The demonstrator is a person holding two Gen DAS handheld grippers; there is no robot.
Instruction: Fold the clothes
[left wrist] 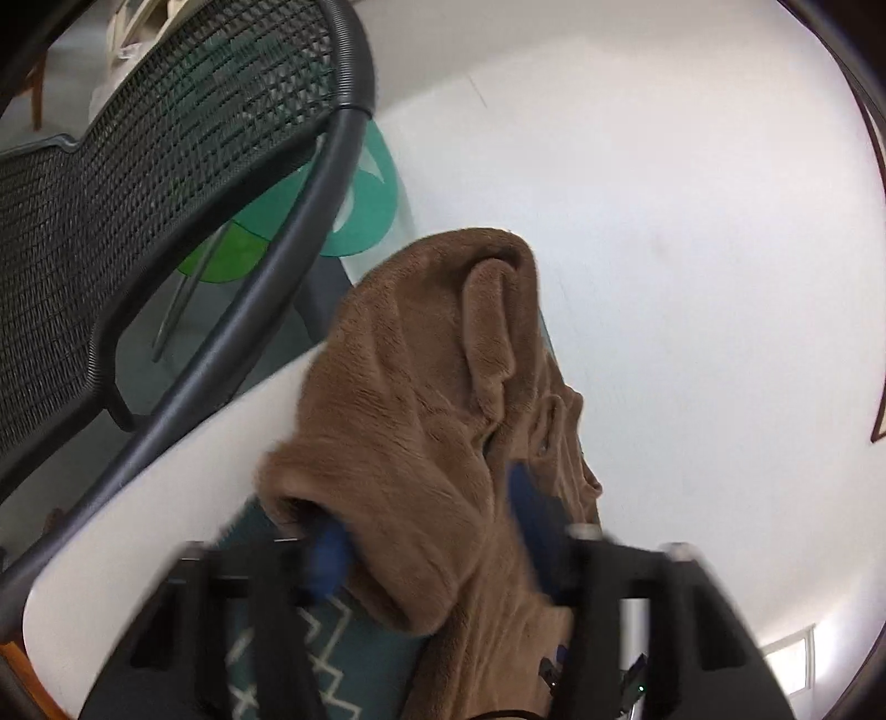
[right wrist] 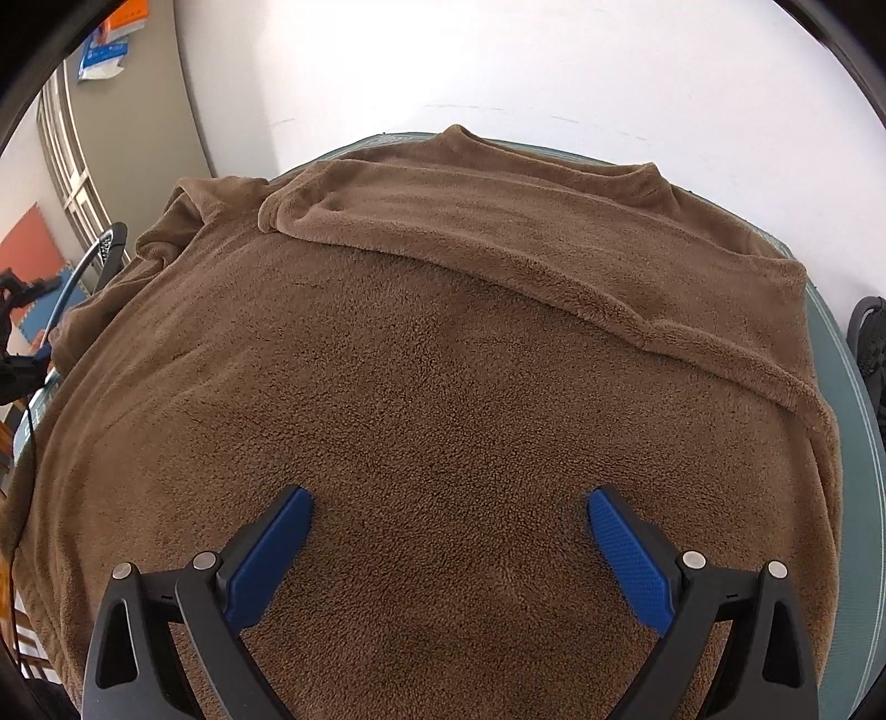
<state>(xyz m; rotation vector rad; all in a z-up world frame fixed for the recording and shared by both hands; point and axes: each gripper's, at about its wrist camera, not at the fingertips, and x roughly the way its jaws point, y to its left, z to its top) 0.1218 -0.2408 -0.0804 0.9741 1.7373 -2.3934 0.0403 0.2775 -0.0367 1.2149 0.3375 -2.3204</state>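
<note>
Right wrist: brown fleece (right wrist: pixel 443 360) covers teal mat (right wrist: pixel 853 376), white wall (right wrist: pixel 498 55) behind.

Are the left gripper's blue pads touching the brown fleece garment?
Touching. In the left wrist view a bunched fold of the brown fleece garment sits between the left gripper, its blue pads pressed into the fabric on both sides.

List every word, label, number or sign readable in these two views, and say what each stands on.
No text can be read in either view.
Blue and orange packets on the shelf at upper left: print on them, too small and blurred to read.
Green and teal disc behind the chair: coloured shapes only, no letters.
Teal mat under the brown garment: white zigzag pattern, no text.
</note>
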